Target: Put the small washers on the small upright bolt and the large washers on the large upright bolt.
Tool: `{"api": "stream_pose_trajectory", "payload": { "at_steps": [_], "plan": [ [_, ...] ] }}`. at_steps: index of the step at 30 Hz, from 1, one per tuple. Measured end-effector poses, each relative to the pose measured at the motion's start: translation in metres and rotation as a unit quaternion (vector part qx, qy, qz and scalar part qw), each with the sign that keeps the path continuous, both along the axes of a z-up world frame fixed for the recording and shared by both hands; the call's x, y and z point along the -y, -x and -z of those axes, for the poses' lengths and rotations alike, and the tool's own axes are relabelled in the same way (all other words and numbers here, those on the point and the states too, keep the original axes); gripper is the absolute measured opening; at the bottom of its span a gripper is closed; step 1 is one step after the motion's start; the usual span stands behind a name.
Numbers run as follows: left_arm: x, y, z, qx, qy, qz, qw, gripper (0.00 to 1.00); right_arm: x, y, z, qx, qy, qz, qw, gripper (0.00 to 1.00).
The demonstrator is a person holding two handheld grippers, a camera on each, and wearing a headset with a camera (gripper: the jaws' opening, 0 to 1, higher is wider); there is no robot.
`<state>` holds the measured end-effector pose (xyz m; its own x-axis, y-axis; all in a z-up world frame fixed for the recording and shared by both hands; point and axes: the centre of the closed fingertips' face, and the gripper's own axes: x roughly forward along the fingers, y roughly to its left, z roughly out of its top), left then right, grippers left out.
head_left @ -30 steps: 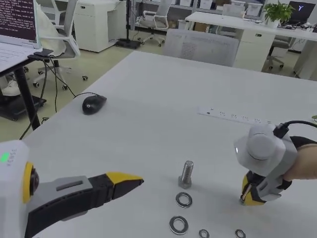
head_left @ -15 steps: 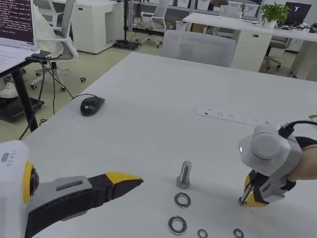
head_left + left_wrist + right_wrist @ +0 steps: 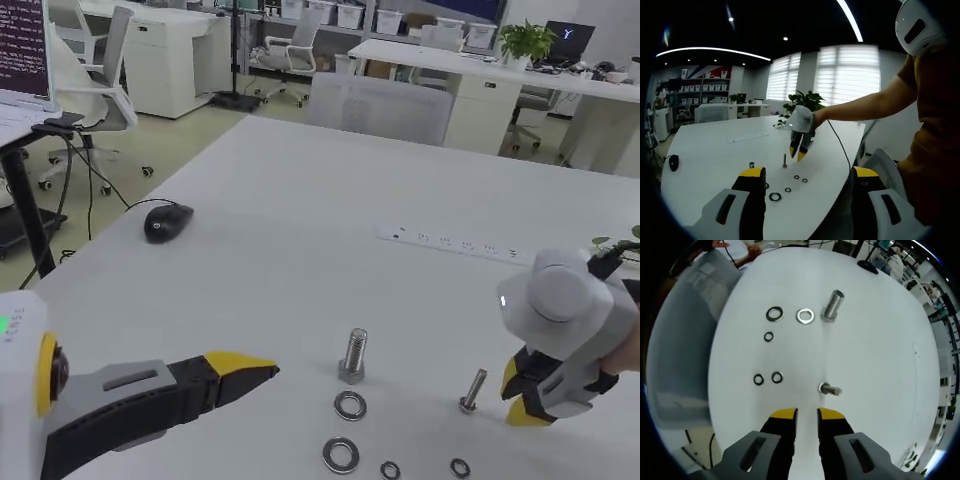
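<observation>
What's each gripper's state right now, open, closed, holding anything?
Left gripper: open wide, holding nothing.
Right gripper: slightly open, holding nothing, small bolt just ahead.

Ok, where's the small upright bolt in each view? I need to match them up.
Head view: the small bolt stands at lower right, just left of the right claw.
Left gripper view: small bolt near centre, just below the right claw.
Right gripper view: small bolt at lower centre, just above the right claw.
Shared landmark: the large bolt.
</observation>
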<state>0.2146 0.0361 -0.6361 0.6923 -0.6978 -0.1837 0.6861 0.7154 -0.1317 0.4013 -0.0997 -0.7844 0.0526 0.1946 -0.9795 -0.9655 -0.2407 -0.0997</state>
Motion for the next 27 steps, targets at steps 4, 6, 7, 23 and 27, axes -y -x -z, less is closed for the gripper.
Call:
{"api": "stream_pose_trajectory", "payload": {
  "at_steps": [4,6,7,23,27],
  "plan": [
    [0.002,0.002,-0.002,0.004,0.0,0.005,1.0,0.69,-0.004,0.02,0.002,-0.012,-0.01,-0.004,0.9999,0.17],
    [0.003,0.003,-0.002,0.005,0.0,0.008,1.0,0.69,-0.006,0.028,0.003,-0.017,-0.013,-0.005,0.9998,0.17],
    [0.003,0.004,-0.002,0.005,-0.001,0.009,1.0,0.69,-0.007,0.032,0.006,-0.019,-0.013,-0.008,0.9997,0.17],
    [0.009,0.007,-0.003,0.007,0.0,0.021,0.9997,0.69,-0.016,0.075,0.033,-0.055,-0.017,-0.02,0.9981,0.18],
    [0.008,0.006,-0.003,0.006,-0.002,0.021,0.9998,0.69,-0.015,0.074,0.037,-0.056,-0.015,-0.017,0.9982,0.2]
  ]
}}
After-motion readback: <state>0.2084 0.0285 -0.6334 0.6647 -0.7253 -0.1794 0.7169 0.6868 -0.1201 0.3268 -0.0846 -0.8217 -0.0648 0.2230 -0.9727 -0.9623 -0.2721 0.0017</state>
